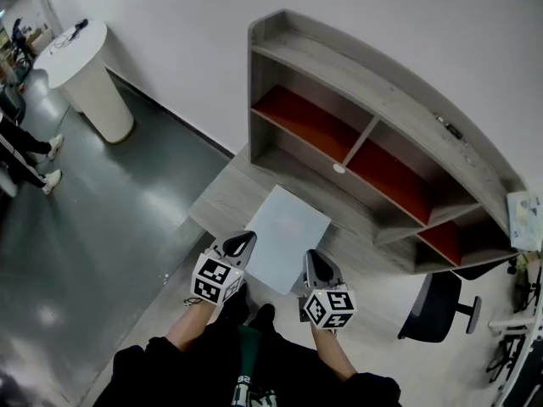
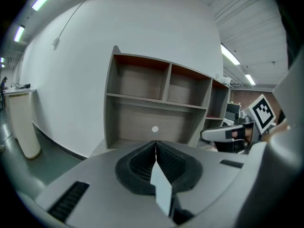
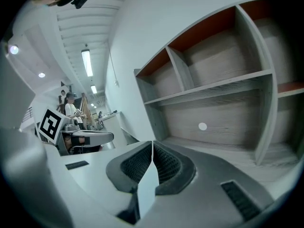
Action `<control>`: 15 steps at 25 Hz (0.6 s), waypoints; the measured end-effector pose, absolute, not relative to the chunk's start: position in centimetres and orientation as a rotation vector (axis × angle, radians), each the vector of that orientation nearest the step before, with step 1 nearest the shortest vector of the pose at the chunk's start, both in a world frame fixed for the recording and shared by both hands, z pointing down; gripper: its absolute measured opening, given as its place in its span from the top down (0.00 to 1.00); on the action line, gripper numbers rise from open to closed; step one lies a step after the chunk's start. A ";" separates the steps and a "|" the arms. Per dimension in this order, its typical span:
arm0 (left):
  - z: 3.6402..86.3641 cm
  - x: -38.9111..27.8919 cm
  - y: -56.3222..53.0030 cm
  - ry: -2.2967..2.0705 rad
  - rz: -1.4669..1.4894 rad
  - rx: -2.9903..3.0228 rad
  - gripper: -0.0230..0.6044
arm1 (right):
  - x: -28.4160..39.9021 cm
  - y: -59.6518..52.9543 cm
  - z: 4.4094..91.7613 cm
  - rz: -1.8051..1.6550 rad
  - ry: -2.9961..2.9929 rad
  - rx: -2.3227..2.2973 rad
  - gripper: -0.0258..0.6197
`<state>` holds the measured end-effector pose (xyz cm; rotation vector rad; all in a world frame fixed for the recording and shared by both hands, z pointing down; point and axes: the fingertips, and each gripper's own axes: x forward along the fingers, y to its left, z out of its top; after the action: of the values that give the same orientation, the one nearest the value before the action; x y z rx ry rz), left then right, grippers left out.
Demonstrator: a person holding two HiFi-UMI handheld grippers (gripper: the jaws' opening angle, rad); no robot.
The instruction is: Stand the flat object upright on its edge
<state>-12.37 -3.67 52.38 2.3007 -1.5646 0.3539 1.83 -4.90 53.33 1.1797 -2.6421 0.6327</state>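
Left tongs point(image 2: 156, 144): closed on the near-left edge of the white flat panel point(image 2: 162, 189), clamped thin between the pads.
Right tongs point(image 3: 152, 144): closed likewise on its near-right edge.
Panel lie: it runs straight ahead of both tongs over the bench point(image 1: 222, 202), long axis pointing at the shelf unit point(image 1: 356, 100).
Nearer hand: neither, both share the near edge.
Likely move: lift the near edge, pivoting on the far one.
Writing: none legible; only square markers on the cubes.

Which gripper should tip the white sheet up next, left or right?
Neither beats the other: the left gripper and right gripper are each shut on the near edge of the white sheet, one near each corner. Probably both lift together.
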 end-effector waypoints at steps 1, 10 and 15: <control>52.4 -12.2 -4.3 -1.540 0.356 2.319 0.94 | 2.0 -5.2 53.3 0.633 -2.631 1.210 0.91; 52.8 -11.6 -8.7 -1.320 0.387 2.459 0.94 | 2.2 -7.2 52.8 0.642 -2.530 1.454 0.91; 53.1 -11.0 -9.7 -1.217 0.388 2.514 0.94 | 2.2 -6.7 52.8 0.644 -2.479 1.554 0.91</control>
<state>-10.97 -9.72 53.12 2.5141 -1.2172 0.3877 2.19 -6.69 52.84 1.5540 -2.4790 0.6440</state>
